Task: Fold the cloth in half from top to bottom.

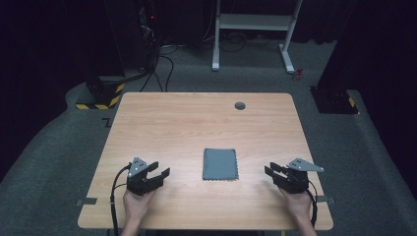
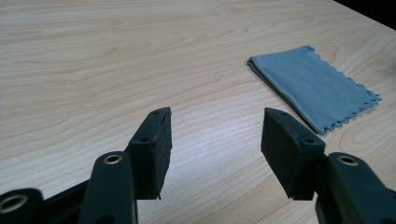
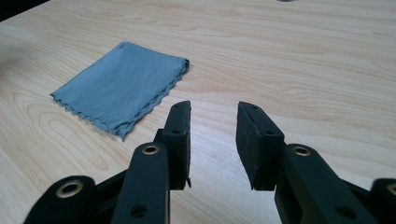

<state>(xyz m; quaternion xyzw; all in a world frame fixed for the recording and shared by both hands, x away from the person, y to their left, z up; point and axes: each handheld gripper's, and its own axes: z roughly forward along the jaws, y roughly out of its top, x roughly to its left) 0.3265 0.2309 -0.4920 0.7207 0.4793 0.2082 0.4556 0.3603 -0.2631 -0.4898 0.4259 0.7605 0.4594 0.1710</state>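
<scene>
Cloth [image 1: 221, 164] lies folded flat near the surface's near edge, untouched. Left gripper [image 1: 155, 175] and right gripper [image 1: 273, 172] flank it, jaws apart, both empty. Judged: nothing started yet.

I'm looking at a grey-blue cloth [image 1: 221, 164] with a fine woven texture, lying on my pale wood-grain table [image 1: 172, 123] — my grippers' jaws, on either side of the cloth, are showing matte black.
</scene>
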